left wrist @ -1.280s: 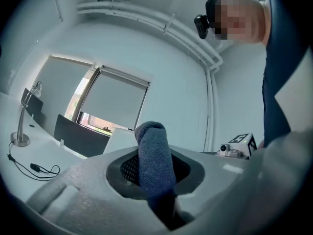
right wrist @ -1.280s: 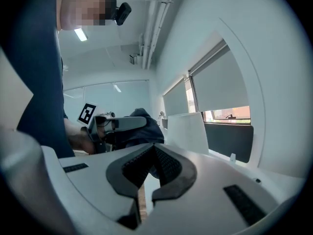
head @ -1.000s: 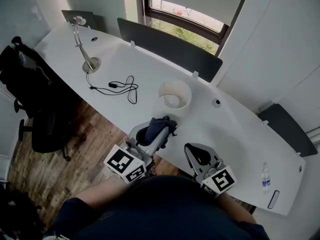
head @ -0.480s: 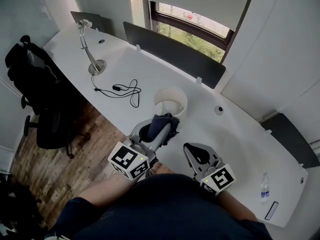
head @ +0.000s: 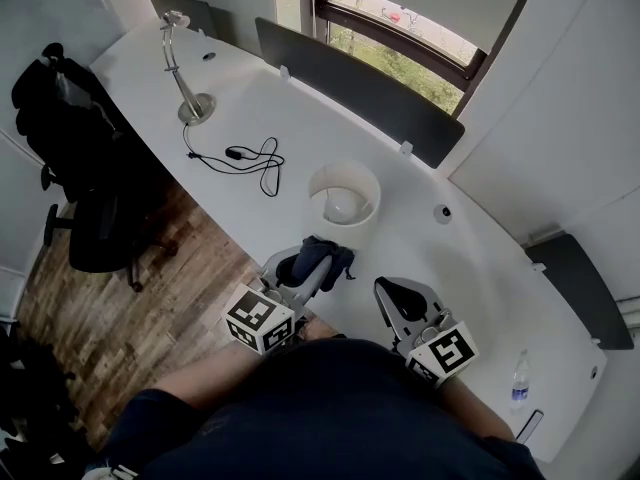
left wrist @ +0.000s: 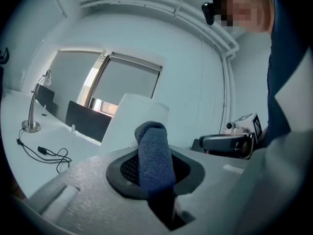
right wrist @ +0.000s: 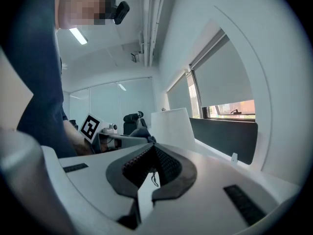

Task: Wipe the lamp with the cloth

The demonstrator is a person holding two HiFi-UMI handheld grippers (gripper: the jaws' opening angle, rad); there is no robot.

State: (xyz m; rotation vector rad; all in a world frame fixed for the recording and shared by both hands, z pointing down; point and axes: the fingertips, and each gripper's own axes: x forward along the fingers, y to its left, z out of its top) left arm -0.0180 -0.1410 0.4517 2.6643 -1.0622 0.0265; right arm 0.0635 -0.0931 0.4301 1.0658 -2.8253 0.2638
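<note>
**Cloth gripped, lamp just ahead**

The left gripper (head: 305,268) was clenched on the soft, limp blue cloth (head: 327,252); the right gripper (head: 400,303) was closed, empty. The white lamp (head: 318,183) stood just beyond on the bench (head: 470,258); its shade looked light, easily tipped, probably best steadied at the rim. Open room lay rightward, a cable (head: 245,158) leftward

Your head camera sits high, looking steeply down at the desk (head: 300,118); the lamp (head: 344,193) lies at 12 o'clock. Each gripper camera rides low and close behind its jaws, facing level toward that lamp. All three views share lamp and window (head: 400,38). The left gripper view catches the right gripper (left wrist: 205,143) at 3 o'clock.
</note>
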